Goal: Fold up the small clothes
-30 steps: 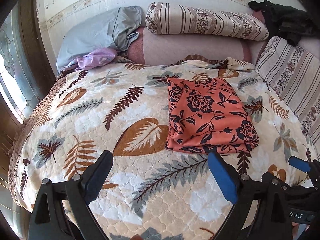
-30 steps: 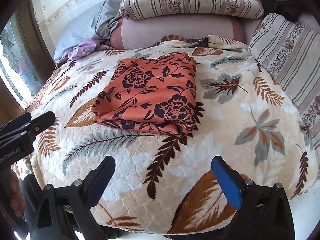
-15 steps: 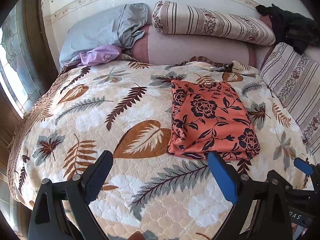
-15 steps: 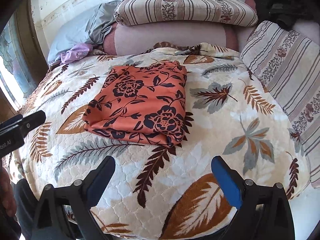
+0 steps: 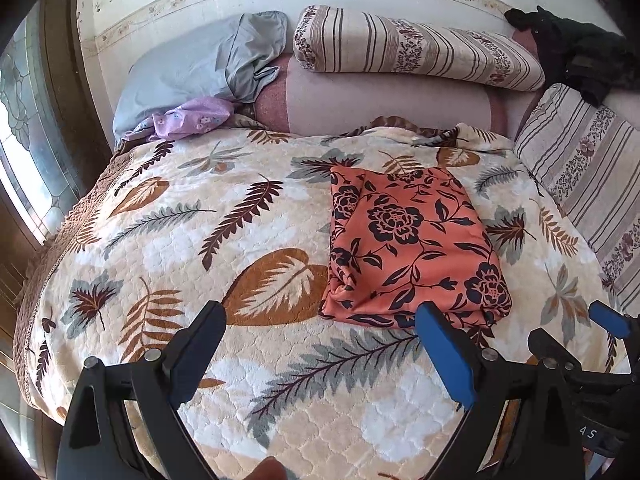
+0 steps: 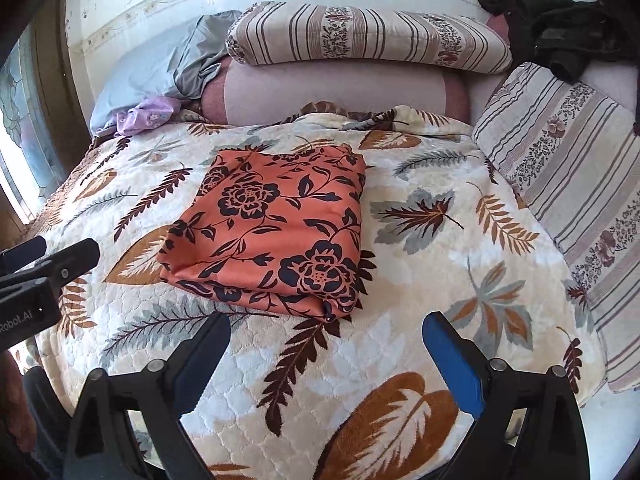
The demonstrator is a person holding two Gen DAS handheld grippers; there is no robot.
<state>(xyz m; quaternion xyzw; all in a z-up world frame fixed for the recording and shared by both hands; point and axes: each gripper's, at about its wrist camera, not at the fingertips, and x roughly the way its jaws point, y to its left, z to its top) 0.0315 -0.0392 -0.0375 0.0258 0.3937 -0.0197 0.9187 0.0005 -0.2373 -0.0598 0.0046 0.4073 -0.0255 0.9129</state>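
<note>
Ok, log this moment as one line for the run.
stage: fold looks done | orange floral cloth: folded, flat on leaf quilt | left tongs: open, empty | right tongs: open, empty

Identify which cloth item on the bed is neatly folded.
The orange flowered cloth lying flat on the leaf-patterned blanket; the purple cloth and black clothes are crumpled.

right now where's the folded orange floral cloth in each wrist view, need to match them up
Left wrist view: the folded orange floral cloth lies right of centre on the leaf-print blanket, just beyond the right finger of the left tongs.
Right wrist view: the cloth sits left of centre, ahead of the right tongs.
Shared landmark: the striped bolster pillow at the head of the bed.
</note>
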